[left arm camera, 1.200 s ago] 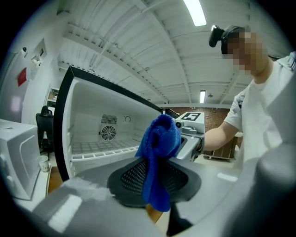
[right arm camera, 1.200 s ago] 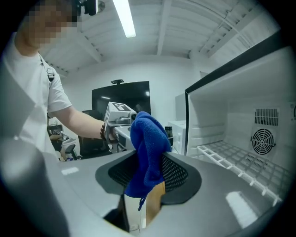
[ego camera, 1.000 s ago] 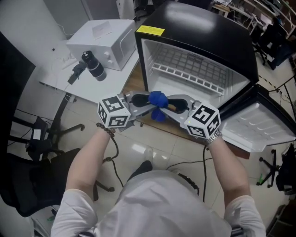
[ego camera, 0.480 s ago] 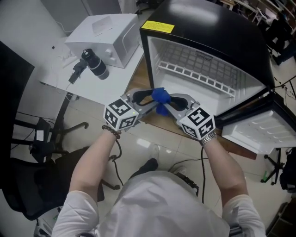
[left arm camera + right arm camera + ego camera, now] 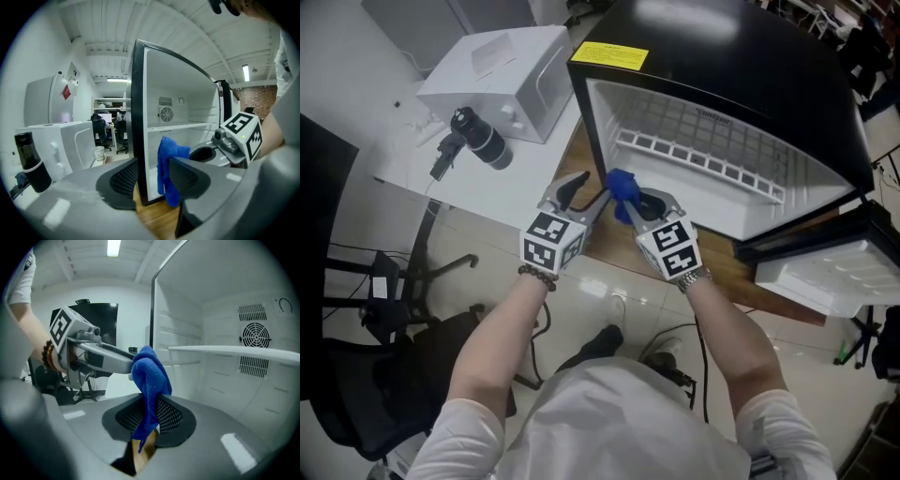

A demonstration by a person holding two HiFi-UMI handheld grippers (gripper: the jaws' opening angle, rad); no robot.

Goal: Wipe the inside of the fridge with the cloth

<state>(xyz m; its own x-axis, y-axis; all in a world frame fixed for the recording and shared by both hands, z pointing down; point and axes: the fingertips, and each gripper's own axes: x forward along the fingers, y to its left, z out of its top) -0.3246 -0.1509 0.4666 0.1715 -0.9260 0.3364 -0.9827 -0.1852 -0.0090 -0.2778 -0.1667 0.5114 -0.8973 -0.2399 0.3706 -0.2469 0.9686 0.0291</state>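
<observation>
A small black fridge (image 5: 722, 56) stands open, white inside (image 5: 183, 117), with a wire shelf (image 5: 703, 136). The blue cloth (image 5: 622, 190) hangs at the fridge's lower left front corner. My right gripper (image 5: 630, 206) is shut on the blue cloth (image 5: 151, 380), whose fold stands up above the pads; its jaws have just been closing on it. My left gripper (image 5: 581, 192) sits just left of it with jaws that have just been opening; they stand open with nothing pressed between them. The cloth (image 5: 168, 161) hangs just beyond them.
The fridge door (image 5: 825, 267) lies swung open at the right. The fridge rests on a wooden board (image 5: 591, 239). At the left, a white table (image 5: 412, 159) carries a white box appliance (image 5: 502, 75) and a black bottle (image 5: 478, 141). A dark chair (image 5: 366, 319) stands at the lower left.
Both grippers moved forward toward the fridge's lower left corner. The left jaws opened and let go of the cloth; the right jaws closed on it.
</observation>
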